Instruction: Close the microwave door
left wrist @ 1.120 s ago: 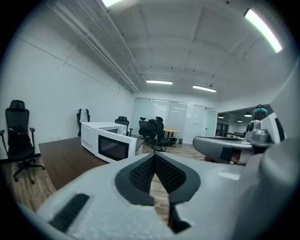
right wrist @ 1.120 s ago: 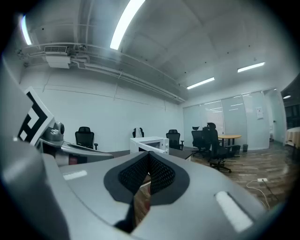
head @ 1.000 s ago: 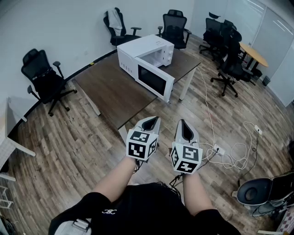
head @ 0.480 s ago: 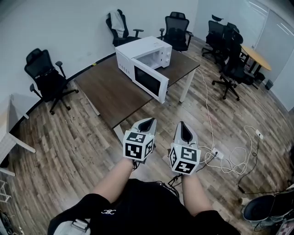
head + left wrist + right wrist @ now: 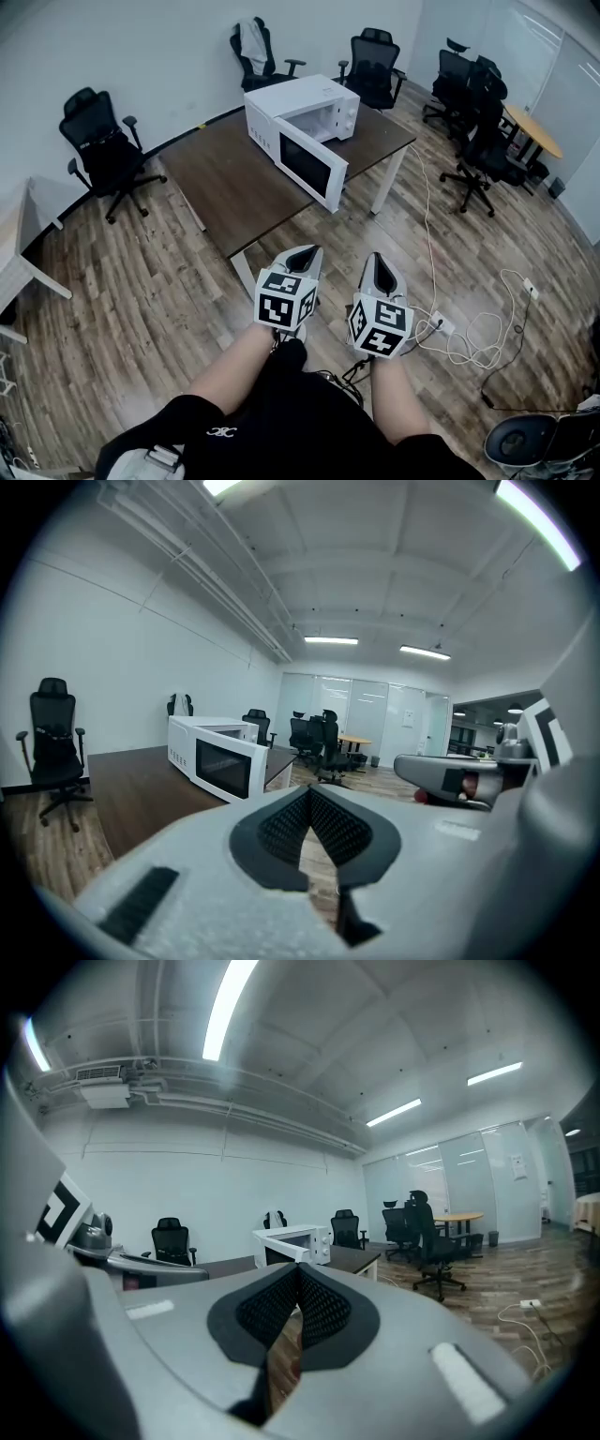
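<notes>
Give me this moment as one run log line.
microwave: on table | door: open | left hand-held gripper: shut, empty | right hand-held gripper: shut, empty | contact with microwave: none

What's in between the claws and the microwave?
Just bare wooden floor and the brown table edge, as the head view shows. Nothing stands between the left claw, the right claw and the microwave door.

The microwave (image 5: 305,111) is white; its door (image 5: 312,167) has a white frame round a black window. The desk (image 5: 225,183) is dark brown. The floor (image 5: 141,281) shows streaky brown and grey wood planks. My left tongs (image 5: 314,248) and right tongs (image 5: 375,256) are pale grey, with black ribbed pads (image 5: 286,827) and black-and-white square-patterned cubes (image 5: 286,300).
</notes>
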Available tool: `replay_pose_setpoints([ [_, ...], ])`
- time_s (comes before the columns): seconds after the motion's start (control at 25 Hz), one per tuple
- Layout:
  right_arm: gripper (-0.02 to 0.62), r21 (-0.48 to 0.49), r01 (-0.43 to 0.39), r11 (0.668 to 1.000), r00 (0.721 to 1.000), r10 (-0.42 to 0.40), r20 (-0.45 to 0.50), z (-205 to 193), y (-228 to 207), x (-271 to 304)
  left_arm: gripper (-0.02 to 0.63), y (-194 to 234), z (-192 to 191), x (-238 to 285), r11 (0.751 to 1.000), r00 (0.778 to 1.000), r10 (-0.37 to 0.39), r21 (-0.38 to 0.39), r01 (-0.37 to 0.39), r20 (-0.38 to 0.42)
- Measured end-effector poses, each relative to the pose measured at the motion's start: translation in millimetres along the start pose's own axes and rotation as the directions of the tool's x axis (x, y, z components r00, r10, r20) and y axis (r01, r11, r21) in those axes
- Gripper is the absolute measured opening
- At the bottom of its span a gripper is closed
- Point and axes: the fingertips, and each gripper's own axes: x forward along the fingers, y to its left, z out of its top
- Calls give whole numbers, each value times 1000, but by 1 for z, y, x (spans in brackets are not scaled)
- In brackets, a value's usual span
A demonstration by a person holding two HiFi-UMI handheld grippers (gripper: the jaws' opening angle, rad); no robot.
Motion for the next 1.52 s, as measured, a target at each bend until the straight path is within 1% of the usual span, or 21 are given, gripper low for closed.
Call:
replay_pose_setpoints([
  [0.2, 9, -15, -10, 1000, 1000, 10, -9, -6, -4, 16, 11, 6, -4, 19, 1000, 1000, 4, -7, -4, 4],
  [0.44, 9, -39, -13, 999, 1000, 13, 1, -4, -13, 45, 11, 23, 4, 53, 1000, 1000, 9, -14, -9, 12],
  [0.64, 9, -46, -21, 999, 1000, 21, -5, -1, -24, 76, 11, 41, 7, 85, 998, 1000, 25, -49, -25, -9],
  [0.76, 9, -49, -12, 999, 1000, 12, -5, 2, -31, 98, 11, 53, 12, 106, 998, 1000, 24, -52, -25, -19],
  [1.12, 9, -9, -6, 1000, 1000, 6, -21, 9, -43, 167, 11, 99, 40, 163, 998, 999, 25, -54, -26, -20],
  [1.32, 9, -26, -11, 1000, 999, 11, -32, 17, -37, 212, 11, 126, 50, 193, 998, 999, 12, -63, -14, -30],
  [1.52, 9, -66, -26, 997, 999, 23, -40, 25, -25, 260, 11, 151, 56, 222, 998, 999, -17, -64, 14, -41],
])
